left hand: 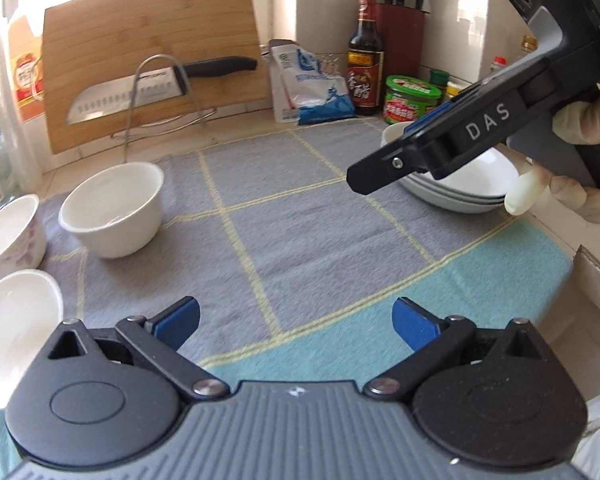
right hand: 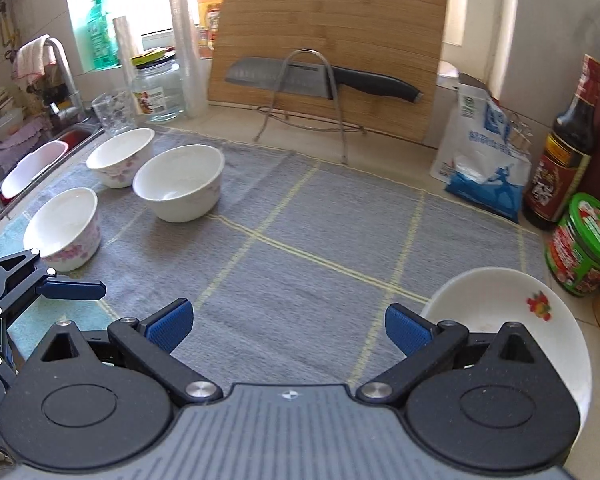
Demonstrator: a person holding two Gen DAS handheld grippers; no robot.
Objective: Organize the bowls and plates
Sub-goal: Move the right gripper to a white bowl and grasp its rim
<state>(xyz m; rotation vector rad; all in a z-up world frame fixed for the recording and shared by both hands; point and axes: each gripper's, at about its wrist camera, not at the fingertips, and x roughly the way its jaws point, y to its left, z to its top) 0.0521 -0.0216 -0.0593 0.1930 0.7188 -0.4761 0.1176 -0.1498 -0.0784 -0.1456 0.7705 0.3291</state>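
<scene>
Three white bowls stand on the grey checked mat (right hand: 300, 216) at the left: a plain one (right hand: 179, 182) (left hand: 112, 208), a flowered one behind it (right hand: 120, 156) (left hand: 10, 230) and a flowered one nearer (right hand: 62, 228) (left hand: 16, 320). A stack of shallow white plates (left hand: 460, 184) sits at the mat's right edge; its top plate (right hand: 512, 320) bears a fruit print. My left gripper (left hand: 296, 320) is open and empty above the mat's front. My right gripper (right hand: 288, 324) is open and empty, just left of and above the plate stack.
A bamboo cutting board (right hand: 328, 48) with a knife (right hand: 320, 78) on a wire rack stands at the back. A white-blue bag (right hand: 484, 156), dark sauce bottle (right hand: 564, 148) and green-lidded jar (right hand: 584, 252) line the right. A sink (right hand: 32, 160) with faucet lies at the left.
</scene>
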